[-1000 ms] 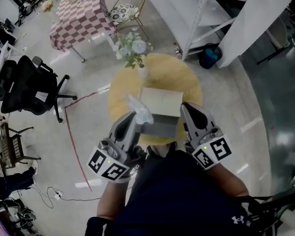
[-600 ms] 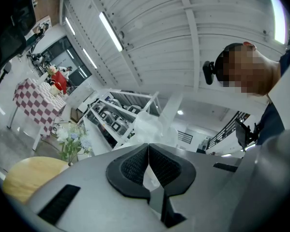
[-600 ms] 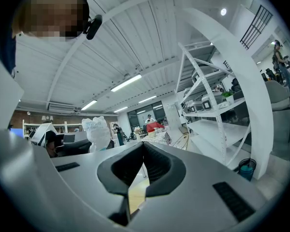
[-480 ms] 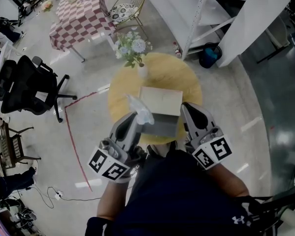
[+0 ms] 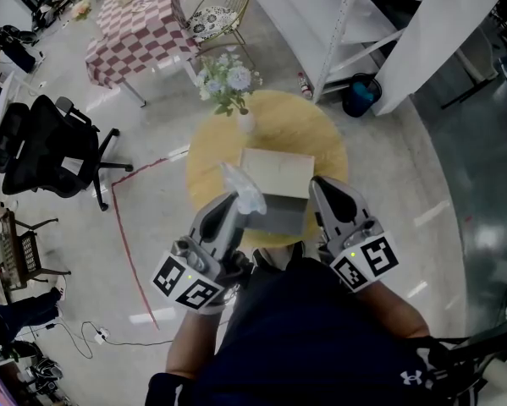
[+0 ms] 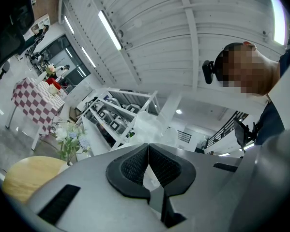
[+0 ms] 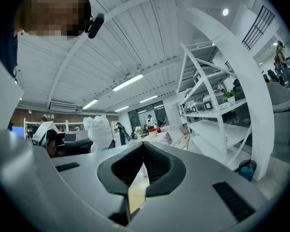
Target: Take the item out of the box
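Note:
A box [image 5: 274, 176] with a pale top and grey side stands on the round yellow table [image 5: 295, 121], near its front edge. My left gripper [image 5: 230, 197] is at the box's left side, shut on a crumpled clear plastic-wrapped item [image 5: 243, 191] held above the box's left corner. In the left gripper view the gripper [image 6: 148, 146] has its pads together, and the plastic item [image 6: 149, 124] sticks up past them. My right gripper [image 5: 319, 184] hovers by the box's right corner. In the right gripper view the gripper [image 7: 144, 146] is shut, nothing is seen in it, and the plastic item [image 7: 99, 129] shows to the left.
A vase of pale flowers [image 5: 228, 83] stands at the table's far left edge. Around the table are a checkered table [image 5: 143, 28], a gold wire chair [image 5: 219, 11], a black office chair [image 5: 46, 142], white shelving [image 5: 363, 24] and a blue bin [image 5: 360, 96].

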A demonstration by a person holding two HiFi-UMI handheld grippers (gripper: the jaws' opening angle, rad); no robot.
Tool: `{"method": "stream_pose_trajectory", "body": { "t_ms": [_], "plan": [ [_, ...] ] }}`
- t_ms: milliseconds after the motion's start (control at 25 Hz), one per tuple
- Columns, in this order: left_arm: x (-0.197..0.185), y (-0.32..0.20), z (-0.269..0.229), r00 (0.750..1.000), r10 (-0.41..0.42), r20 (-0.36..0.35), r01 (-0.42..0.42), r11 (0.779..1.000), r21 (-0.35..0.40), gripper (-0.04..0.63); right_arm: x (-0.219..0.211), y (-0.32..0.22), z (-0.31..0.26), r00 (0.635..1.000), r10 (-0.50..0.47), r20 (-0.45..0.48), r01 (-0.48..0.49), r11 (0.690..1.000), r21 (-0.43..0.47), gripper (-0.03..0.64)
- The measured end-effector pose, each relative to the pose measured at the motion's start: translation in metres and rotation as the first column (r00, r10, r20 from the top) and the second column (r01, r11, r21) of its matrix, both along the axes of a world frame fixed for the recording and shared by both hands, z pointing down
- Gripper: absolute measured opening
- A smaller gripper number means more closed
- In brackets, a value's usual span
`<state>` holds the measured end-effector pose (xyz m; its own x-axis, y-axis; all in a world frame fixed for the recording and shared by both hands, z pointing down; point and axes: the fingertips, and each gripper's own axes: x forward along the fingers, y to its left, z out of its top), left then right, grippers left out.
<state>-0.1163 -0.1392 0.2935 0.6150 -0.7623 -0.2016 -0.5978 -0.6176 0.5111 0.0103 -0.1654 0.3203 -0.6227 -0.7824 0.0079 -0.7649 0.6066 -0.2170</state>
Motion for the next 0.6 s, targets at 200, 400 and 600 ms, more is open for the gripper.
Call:
{"method": "stream_pose_trajectory", "body": {
  "t_ms": [200, 400, 600],
  "plan": [
    [-0.0008, 0.0008, 0.0012, 1.000, 0.003, -0.001, -0.003, 1.000, 0.000, 0.018, -0.0004, 0.0003, 0.0018, 1.000, 0.000, 0.001, 0.000, 1.000, -0.002, 0.011],
    [-0.0013, 0.0026, -0.0029, 1.000, 0.009, -0.002, -0.009, 1.000, 0.008, 0.018, -0.0019, 0.0013, 0.0009, 1.000, 0.000, 0.004, 0.000, 1.000, -0.007, 0.012],
    [-0.0002, 0.0018, -0.0017, 1.000, 0.011, 0.000, -0.011, 1.000, 0.009, 0.018, -0.0003, 0.0013, 0.0022, 1.000, 0.004, 0.004, -0.004, 1.000, -0.007, 0.012]
  ]
}}
